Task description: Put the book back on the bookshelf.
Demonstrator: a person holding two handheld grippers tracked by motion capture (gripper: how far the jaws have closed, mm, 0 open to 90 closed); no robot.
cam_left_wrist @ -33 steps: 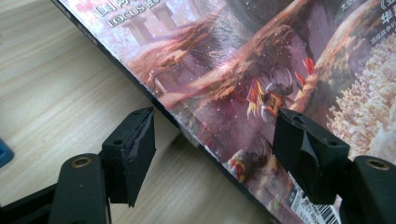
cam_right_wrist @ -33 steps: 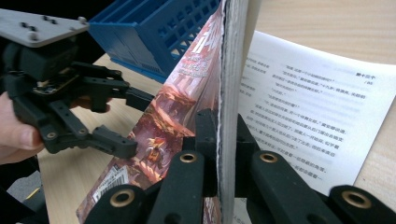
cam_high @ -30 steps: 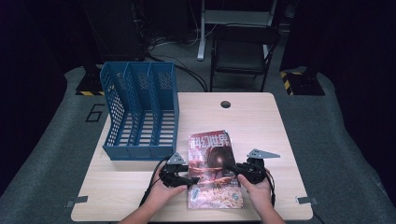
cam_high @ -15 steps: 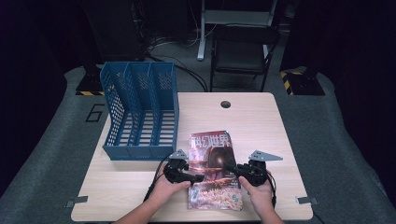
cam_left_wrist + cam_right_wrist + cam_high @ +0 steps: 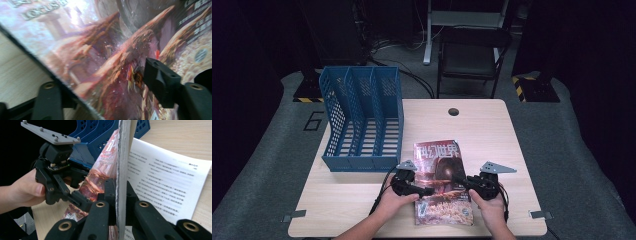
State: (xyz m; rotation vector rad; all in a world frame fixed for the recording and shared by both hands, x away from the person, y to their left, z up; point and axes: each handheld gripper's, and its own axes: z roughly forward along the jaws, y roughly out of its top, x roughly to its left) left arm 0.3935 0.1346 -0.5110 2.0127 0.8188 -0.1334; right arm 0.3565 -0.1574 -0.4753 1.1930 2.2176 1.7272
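- High view: a blue file rack (image 5: 362, 120) with three open-topped slots stands on the left half of the counter (image 5: 492, 125), near its far edge. I can see nothing inside the slots.
- High view: a magazine (image 5: 439, 170) sits at the middle of the counter's near edge, its top reaching toward the centre and its left side near the rack's near right corner.
- High view: the left tool (image 5: 424, 190) meets the magazine's left edge and the right tool (image 5: 458, 180) meets its right edge, each held by a hand (image 5: 394, 202). The right half of the counter and the far strip around a round cable hole (image 5: 453, 111) lie bare.
- Left gripper view: the magazine cover (image 5: 107, 50) runs between the two black jaws, one below its edge and one over the printed face, so the tool is closed on it. Bare counter wood (image 5: 15, 70) shows at the left.
- Right gripper view: the right tool (image 5: 121, 202) has its jaws pressed together on the magazine's page edge (image 5: 124, 170), which stands upright between them. A loose white printed page (image 5: 170, 182) lies on the counter to the right.
- Right gripper view: the left tool (image 5: 82, 201) grips the cover's far side, with the blue rack (image 5: 97, 135) behind it.
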